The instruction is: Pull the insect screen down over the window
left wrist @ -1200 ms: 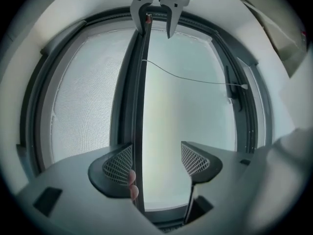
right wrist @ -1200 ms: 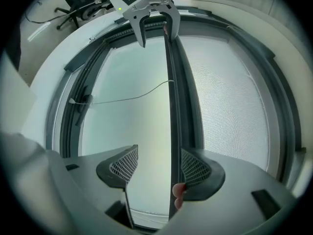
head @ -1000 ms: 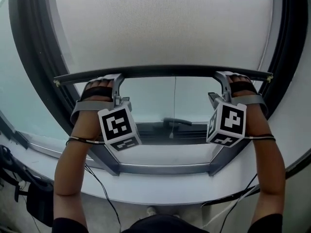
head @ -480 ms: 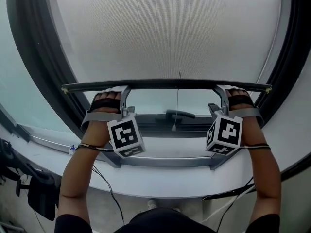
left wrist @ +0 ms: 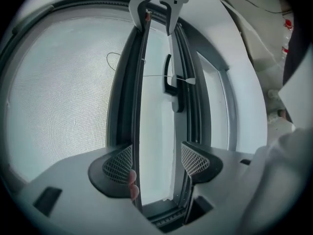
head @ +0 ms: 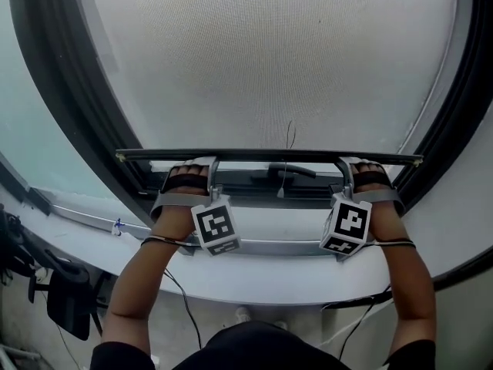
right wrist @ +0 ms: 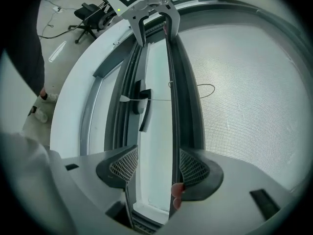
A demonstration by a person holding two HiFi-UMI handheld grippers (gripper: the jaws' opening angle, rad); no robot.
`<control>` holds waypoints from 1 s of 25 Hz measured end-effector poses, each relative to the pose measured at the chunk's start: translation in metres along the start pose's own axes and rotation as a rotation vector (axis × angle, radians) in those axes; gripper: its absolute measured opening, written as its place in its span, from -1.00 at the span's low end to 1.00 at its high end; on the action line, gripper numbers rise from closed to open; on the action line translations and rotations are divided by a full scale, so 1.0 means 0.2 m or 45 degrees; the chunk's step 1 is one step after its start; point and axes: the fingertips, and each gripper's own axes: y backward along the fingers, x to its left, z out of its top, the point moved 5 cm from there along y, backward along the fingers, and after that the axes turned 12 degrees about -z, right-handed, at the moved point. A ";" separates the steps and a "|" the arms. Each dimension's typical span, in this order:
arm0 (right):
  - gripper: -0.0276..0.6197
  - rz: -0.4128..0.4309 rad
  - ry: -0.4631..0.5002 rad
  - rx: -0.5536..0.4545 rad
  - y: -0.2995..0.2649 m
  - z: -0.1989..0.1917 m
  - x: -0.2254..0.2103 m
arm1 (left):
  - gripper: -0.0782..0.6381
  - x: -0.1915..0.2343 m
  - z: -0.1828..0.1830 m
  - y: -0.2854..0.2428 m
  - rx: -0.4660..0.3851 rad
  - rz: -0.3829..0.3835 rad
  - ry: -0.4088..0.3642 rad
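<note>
- The left tongs [left wrist: 156, 163] are spread, with the screen's bottom bar [left wrist: 138, 106] running between the pads and lying against the pad on the screen side. Fingertips [left wrist: 131, 180] show beside that pad.
- The right tongs [right wrist: 159, 166] are spread the same way. The bar passes between their pads and rests against the one nearer the mesh.
- From above, the two tongs hook over the bar near its two ends, well apart, with a hand [head: 185, 180] curled behind each.
- The bar lies level across the window, close to the lower edge of the frame [head: 54, 122], with only a narrow strip of glass showing under it.
- The screen [head: 269, 60] covers nearly all of the opening above the bar.
- A thin cord [head: 283, 182] hangs from the middle of the bar, in front of the dark window handle [head: 296, 170].
- Below the frame runs the white sill [head: 262, 284], and the forearms reach over its near edge.
</note>
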 end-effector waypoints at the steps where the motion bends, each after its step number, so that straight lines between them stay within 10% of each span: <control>1: -0.10 0.016 0.007 0.006 -0.02 0.00 0.08 | 0.09 -0.06 0.00 -0.04 0.012 -0.005 0.005; 7: -0.10 0.146 0.017 0.006 -0.03 -0.01 0.19 | 0.09 -0.19 0.02 -0.11 0.001 -0.072 0.046; 25: -0.10 -0.048 -0.139 -0.079 -0.02 0.00 0.18 | 0.09 -0.18 0.02 -0.17 0.026 -0.095 0.057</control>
